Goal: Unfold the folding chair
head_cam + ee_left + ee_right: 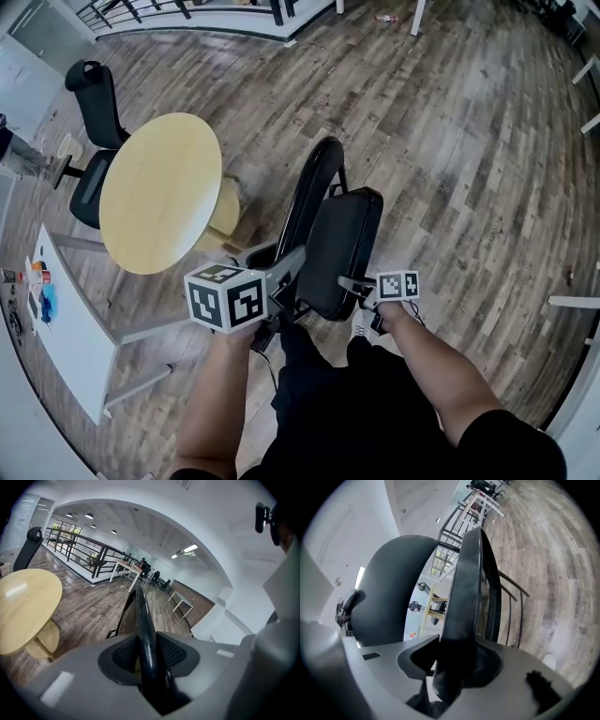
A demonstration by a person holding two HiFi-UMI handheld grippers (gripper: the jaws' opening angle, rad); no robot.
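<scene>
Black frame tube (142,616) of the folding chair (323,220) sits clamped in the left tool (286,267), whose jaws press on it from both sides. The chair stands on the wooden floor (450,141) in front of the person, close to flat, its seat (347,253) tipped up near the frame. Further right, the right tool (361,284) is closed on the seat's near edge. The opening step looks barely begun. Next, the seat needs swinging down and away from the frame while the left grip holds the frame steady.

Just right of the round table (159,192), the folding chair (342,248); office chair (97,108) at the table's left.
</scene>
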